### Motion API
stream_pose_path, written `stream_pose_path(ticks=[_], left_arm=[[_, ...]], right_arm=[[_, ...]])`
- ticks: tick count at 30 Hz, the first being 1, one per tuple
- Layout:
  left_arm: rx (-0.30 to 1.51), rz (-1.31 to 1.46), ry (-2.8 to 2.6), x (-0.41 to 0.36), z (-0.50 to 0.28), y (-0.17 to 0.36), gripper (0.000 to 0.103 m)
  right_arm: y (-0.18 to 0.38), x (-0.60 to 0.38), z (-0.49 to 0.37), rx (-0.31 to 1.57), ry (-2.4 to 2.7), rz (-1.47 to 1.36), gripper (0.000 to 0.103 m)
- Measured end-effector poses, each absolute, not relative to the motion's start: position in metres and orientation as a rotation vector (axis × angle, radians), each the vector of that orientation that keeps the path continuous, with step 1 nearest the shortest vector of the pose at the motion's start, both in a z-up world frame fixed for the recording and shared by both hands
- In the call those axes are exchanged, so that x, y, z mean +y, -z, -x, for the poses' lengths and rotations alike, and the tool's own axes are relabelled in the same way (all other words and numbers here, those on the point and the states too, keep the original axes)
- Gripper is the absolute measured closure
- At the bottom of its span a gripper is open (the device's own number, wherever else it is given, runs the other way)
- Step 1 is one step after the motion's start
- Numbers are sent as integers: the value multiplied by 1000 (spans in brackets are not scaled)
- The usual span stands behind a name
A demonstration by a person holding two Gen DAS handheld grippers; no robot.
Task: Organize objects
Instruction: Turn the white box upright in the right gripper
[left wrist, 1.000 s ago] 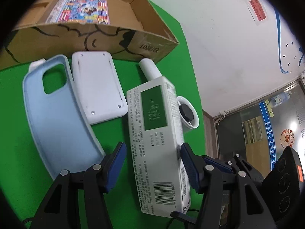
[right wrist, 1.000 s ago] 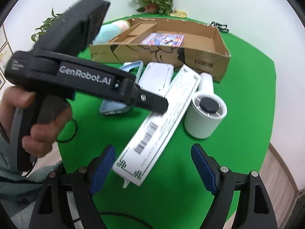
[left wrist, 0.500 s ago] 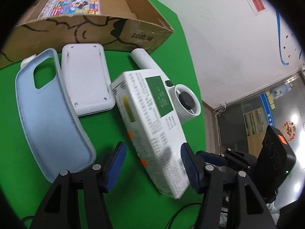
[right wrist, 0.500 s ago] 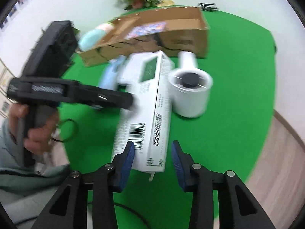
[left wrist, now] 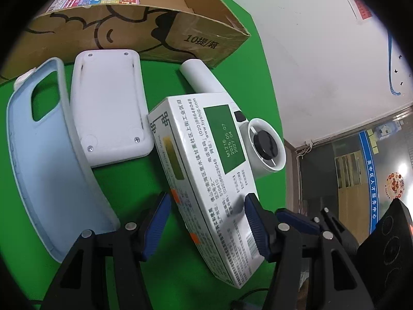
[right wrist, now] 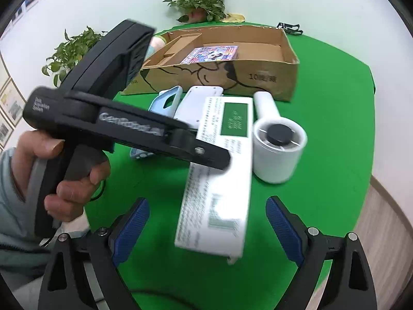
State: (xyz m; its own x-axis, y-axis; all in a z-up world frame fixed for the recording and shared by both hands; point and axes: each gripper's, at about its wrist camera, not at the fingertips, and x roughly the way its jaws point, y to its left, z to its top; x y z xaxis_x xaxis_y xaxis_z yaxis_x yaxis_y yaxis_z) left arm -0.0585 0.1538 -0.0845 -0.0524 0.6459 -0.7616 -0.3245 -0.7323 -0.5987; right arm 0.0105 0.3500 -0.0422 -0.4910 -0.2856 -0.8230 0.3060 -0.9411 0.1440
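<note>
A long white box with a green label [left wrist: 206,170] [right wrist: 222,175] is tilted on its edge on the green table. My left gripper [left wrist: 206,222] is shut on the long white box near its barcode end. My right gripper [right wrist: 206,222] is open and empty, its jaws wide apart on either side of the box's near end. A white handheld fan [left wrist: 258,144] [right wrist: 276,142] lies just right of the box. A white flat device [left wrist: 108,113] [right wrist: 198,100] and a light blue phone case [left wrist: 41,155] [right wrist: 165,103] lie to its left.
An open cardboard box [left wrist: 144,28] [right wrist: 222,62] with a colourful booklet [right wrist: 211,54] inside stands behind the objects. Potted plants [right wrist: 198,2] stand at the table's far edge. The table edge drops to wooden floor [right wrist: 382,219] on the right.
My right gripper has let go of the box, opened wide and pulled back. My left gripper has closed on the box, which is now tipped on its edge.
</note>
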Motion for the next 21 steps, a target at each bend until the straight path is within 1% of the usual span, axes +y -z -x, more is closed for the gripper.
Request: stream_pose_path(ticks=[1, 2, 3, 4, 5, 6, 9, 10, 13, 15, 16, 17, 19, 21], left_arm=[[-351, 1556, -1853, 155, 58, 85, 45], [-351, 1555, -1851, 156, 57, 85, 45], [-347, 1554, -1853, 155, 57, 85, 45], [-344, 1555, -1855, 155, 57, 85, 45], [-345, 1556, -1857, 154, 55, 86, 45], [-348, 1557, -1856, 154, 56, 87, 45], [-362, 1574, -1855, 153, 59, 93, 51], [-372, 1579, -1850, 153, 60, 93, 51], [-387, 1582, -1847, 148, 60, 96, 54], [-382, 1596, -1855, 145, 61, 99, 53], [-371, 1591, -1887, 141, 60, 100, 53], [-399, 1596, -1872, 138, 61, 101, 53], [-430, 1609, -1858, 132, 62, 104, 56], [-443, 1608, -1851, 130, 61, 106, 55]], right_arm=[[45, 345, -6, 32, 2452, -1363, 14], [49, 341, -2, 45, 2458, -1380, 21], [58, 332, 15, 63, 2469, -1395, 25], [60, 328, 17, 90, 2481, -1406, 34], [63, 325, 18, 111, 2486, -1419, 39], [65, 323, 17, 116, 2485, -1435, 39], [64, 323, 15, 103, 2492, -1426, 40], [62, 324, 13, 87, 2492, -1425, 40], [64, 332, 10, -33, 2462, -1439, 41], [67, 338, 10, -100, 2444, -1442, 42], [69, 341, 13, -130, 2438, -1443, 71], [68, 345, 13, -166, 2435, -1462, 82], [71, 354, 18, -266, 2400, -1460, 85], [73, 355, 20, -271, 2386, -1469, 85]])
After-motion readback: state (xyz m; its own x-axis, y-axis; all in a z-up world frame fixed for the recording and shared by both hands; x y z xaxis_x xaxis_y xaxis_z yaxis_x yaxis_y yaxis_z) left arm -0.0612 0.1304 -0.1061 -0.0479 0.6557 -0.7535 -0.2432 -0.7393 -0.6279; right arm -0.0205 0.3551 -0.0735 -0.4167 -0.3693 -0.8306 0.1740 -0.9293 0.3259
